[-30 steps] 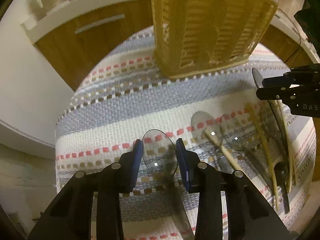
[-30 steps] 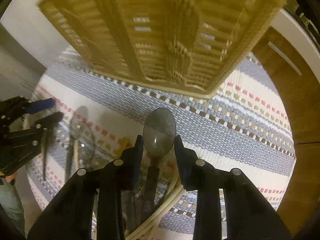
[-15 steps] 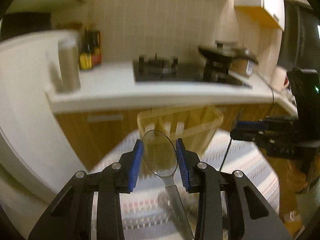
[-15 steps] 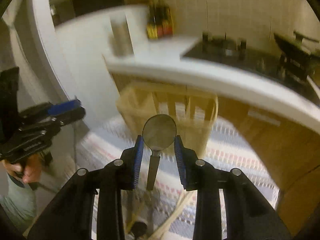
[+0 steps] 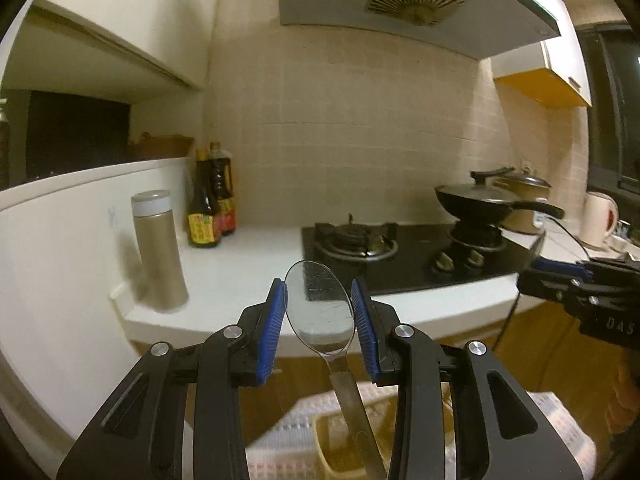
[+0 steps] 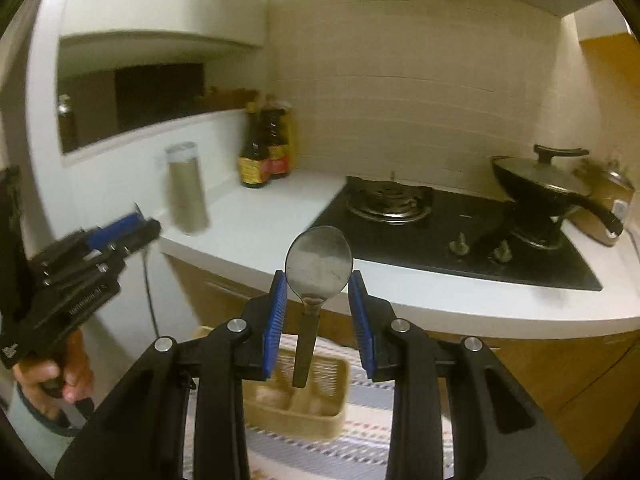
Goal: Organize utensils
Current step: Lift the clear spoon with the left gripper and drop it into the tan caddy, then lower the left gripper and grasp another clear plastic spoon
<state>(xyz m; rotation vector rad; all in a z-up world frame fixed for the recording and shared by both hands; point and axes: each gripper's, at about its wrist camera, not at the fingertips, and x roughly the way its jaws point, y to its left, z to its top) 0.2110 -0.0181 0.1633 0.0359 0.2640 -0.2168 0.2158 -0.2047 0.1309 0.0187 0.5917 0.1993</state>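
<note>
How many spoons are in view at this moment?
2. One clear spoon sits bowl-up between the left claw's pads; one dark-handled spoon is held the same way in the right claw. Others may lie on the mat, out of view.

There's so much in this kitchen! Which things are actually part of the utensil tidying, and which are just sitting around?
Part of the job:
- clear spoon in the left hand-held gripper
- dark-handled spoon in the right hand-held gripper
- wicker utensil basket

Just sitting around:
- flask
- sauce bottles
- gas stove
- lidded pan
</note>
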